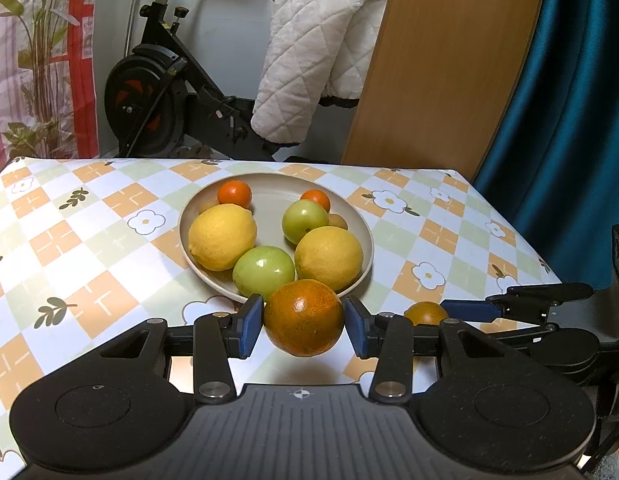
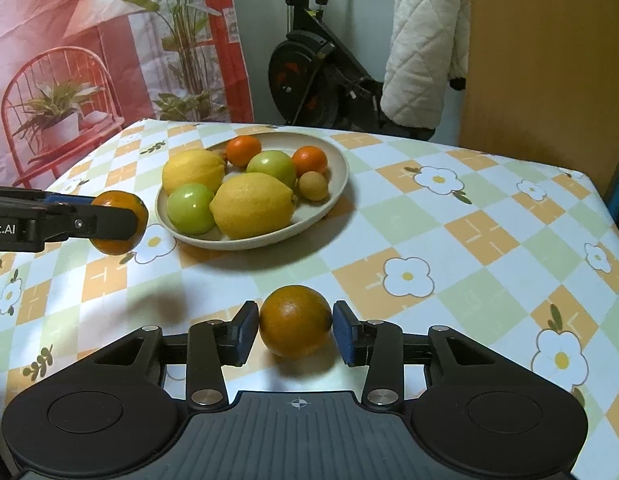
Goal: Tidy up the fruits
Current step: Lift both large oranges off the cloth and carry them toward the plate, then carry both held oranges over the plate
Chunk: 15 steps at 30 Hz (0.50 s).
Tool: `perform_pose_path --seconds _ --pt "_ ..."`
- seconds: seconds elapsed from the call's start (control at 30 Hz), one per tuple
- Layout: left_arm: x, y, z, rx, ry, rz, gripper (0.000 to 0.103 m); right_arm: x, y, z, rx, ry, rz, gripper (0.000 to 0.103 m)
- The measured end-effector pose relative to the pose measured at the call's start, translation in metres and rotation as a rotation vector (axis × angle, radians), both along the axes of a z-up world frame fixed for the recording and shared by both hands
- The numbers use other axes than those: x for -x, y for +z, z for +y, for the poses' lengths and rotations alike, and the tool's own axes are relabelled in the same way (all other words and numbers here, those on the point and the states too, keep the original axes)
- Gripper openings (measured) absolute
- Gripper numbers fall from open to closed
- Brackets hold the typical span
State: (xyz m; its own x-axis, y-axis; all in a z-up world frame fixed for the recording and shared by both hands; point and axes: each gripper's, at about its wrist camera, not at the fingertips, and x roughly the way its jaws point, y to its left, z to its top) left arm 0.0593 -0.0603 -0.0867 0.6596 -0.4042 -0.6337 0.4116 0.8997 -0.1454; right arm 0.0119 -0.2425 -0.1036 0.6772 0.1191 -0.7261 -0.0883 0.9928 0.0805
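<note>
Your left tongs (image 1: 304, 320) grip an orange (image 1: 304, 317) off the table — your right tongs (image 2: 295, 327) stand slightly parted around another orange (image 2: 295, 322), resting.

My black gripper (image 2: 295, 332) frames look like matt plastic with shiny metal rivets, and the blue pads (image 2: 343, 332) seem rubbery. The oranges (image 1: 304, 317) have glossy, speckled skin. The tablecloth (image 2: 429, 240) gleams like smooth vinyl; the plate (image 1: 361, 236) looks matt.

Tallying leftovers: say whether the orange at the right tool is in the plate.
Out: the orange rests on the tablecloth, short of the plate.
</note>
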Motion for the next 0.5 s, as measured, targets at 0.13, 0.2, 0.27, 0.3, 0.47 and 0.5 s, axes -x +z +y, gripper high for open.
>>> perform_pose_path --seconds 0.13,0.2,0.27,0.3,0.47,0.5 --pt "0.0001 0.0 0.0001 0.001 0.0 0.0 0.047 -0.0001 0.0004 -0.0007 -0.003 0.004 0.0 0.037" --pt "0.0004 -0.0002 0.0002 -0.001 0.0 0.001 0.047 -0.0003 0.0002 -0.0017 -0.007 0.002 0.001 0.037" --pt "0.0009 -0.0004 0.0001 -0.002 -0.001 0.001 0.047 -0.0012 0.0 -0.0011 -0.005 0.0 0.003 0.038" --pt "0.0008 -0.0004 0.0004 -0.001 0.0 0.002 0.047 -0.002 -0.0004 -0.0007 -0.003 0.0 0.005 0.038" --pt "0.0003 -0.0001 0.0022 0.001 0.007 0.002 0.047 -0.0047 -0.0021 0.0002 0.001 -0.001 0.014 0.039" --pt "0.0002 0.0 0.0026 0.001 0.009 0.002 0.047 -0.0046 -0.0019 0.0 0.002 0.0 0.014 0.039"
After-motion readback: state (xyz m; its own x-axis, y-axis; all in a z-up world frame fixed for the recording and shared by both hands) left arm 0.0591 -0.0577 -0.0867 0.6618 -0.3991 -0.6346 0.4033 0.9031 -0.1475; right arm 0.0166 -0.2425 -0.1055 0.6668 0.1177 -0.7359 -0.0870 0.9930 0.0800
